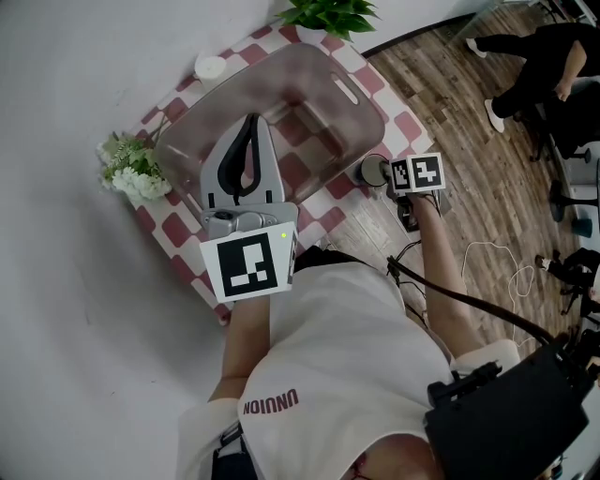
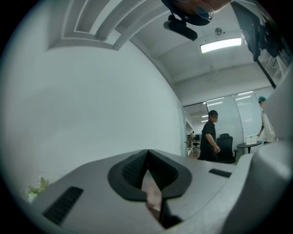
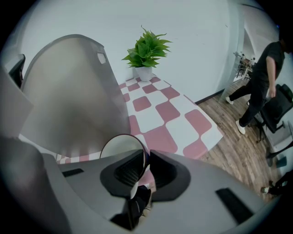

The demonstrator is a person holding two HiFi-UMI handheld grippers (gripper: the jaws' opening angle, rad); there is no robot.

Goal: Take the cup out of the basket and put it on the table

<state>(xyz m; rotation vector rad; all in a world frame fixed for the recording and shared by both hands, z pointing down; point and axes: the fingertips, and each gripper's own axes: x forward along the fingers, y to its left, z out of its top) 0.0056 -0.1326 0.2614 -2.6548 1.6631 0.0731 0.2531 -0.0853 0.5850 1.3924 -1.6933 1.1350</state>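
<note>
my left gripper (image 1: 251, 122) is nearest, raised over the near side of the table (image 1: 323, 220), its tip above the near wall of the basket (image 1: 309, 80). in its own view the jaws meet at the tip with nothing between them and point up at a white wall.

my right gripper (image 1: 386, 176) is off to the right at the table's near right edge, where the checked cloth ends and the wood floor (image 1: 469, 141) begins. its jaws are drawn narrow and pinch the rim of the cup (image 1: 373, 171), one pad inside the wall and one outside. the cup is outside the basket, just beside its right wall and close to the table edge. i cannot tell whether its base touches the cloth.

beyond the cup, the right gripper view shows a strip of open cloth between the basket's wall and the table's right edge, running back to the plant (image 1: 328, 14) at the far corner. flowers (image 1: 131, 173) stand at the table's left edge, beside the basket. past the right edge, a person (image 1: 534, 66) is well apart on the floor.
</note>
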